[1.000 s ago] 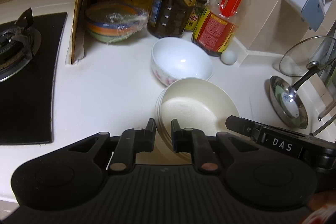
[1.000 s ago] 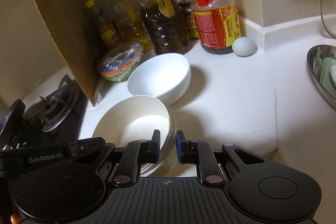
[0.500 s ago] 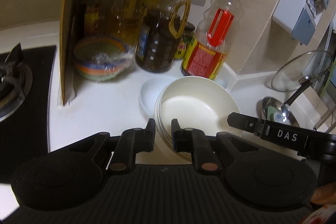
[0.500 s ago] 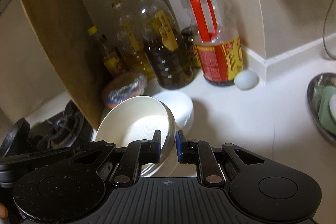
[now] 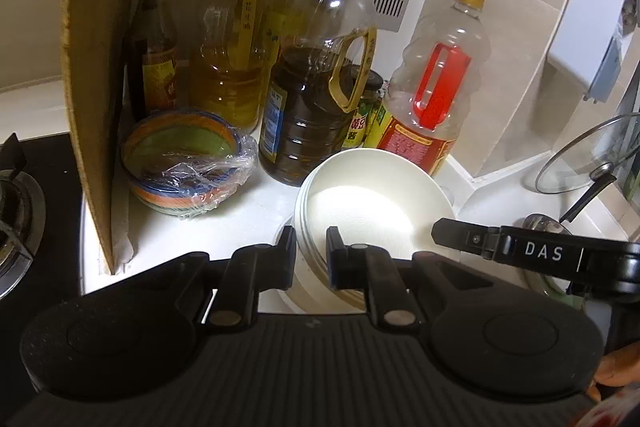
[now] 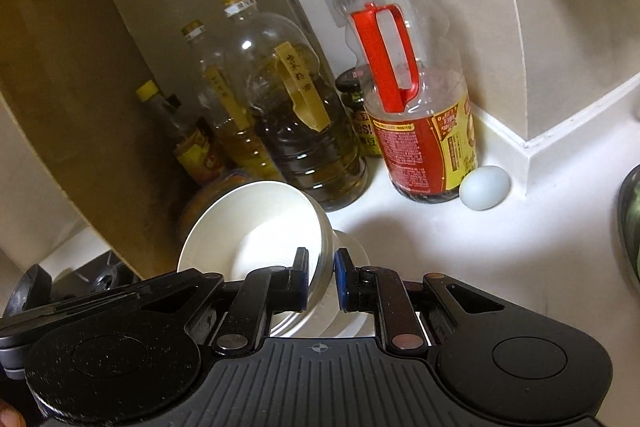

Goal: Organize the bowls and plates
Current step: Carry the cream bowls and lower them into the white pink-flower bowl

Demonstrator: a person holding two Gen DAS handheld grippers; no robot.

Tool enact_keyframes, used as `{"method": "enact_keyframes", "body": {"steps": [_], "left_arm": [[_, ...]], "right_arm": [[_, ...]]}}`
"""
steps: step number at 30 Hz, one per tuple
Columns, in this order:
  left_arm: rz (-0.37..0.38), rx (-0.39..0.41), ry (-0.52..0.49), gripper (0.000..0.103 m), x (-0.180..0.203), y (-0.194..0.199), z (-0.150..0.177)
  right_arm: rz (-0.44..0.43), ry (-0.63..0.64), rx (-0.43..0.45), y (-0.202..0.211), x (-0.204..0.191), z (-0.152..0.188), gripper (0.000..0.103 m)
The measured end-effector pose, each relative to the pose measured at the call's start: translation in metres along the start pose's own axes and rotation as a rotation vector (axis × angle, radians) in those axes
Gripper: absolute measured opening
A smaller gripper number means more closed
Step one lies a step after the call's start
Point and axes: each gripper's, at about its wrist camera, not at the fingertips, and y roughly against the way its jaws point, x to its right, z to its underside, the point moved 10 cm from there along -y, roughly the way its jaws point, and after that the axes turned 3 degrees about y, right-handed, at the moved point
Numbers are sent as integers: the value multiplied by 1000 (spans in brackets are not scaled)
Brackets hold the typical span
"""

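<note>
The stack of cream plates [image 5: 372, 211], pinched at opposite rims by the 2 grippers (left [image 5: 311, 247], right [image 6: 321, 269]) above the white bowl [image 6: 352, 247], could be chipped if dropped.

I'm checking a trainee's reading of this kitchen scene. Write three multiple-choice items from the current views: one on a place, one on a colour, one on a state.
1. Where does the pale egg lie?
A. beside the red-handled clear bottle
B. on the stove
C. in a bowl

2. What colour is that bottle's cap?
A. green
B. yellow
C. white

3. How is the stack of cream round bowls held?
A. by no gripper
B. by the left gripper alone
C. both it and the right gripper grip its rim

Answers: 1 A, the egg sits at the bottle's base; 2 B, the cap is yellow; 3 C, each gripper's fingers clamp the rim.
</note>
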Motion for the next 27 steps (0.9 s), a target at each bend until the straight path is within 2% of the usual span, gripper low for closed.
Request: {"method": "enact_keyframes", "body": {"steps": [10, 27], "left_arm": [[5, -51, 12, 13, -9, -24, 4], [-2, -93, 24, 13, -14, -37, 12]], "right_arm": [[12, -25, -48, -22, 11, 4, 16], [24, -46, -96, -32, 15, 10, 16]]}}
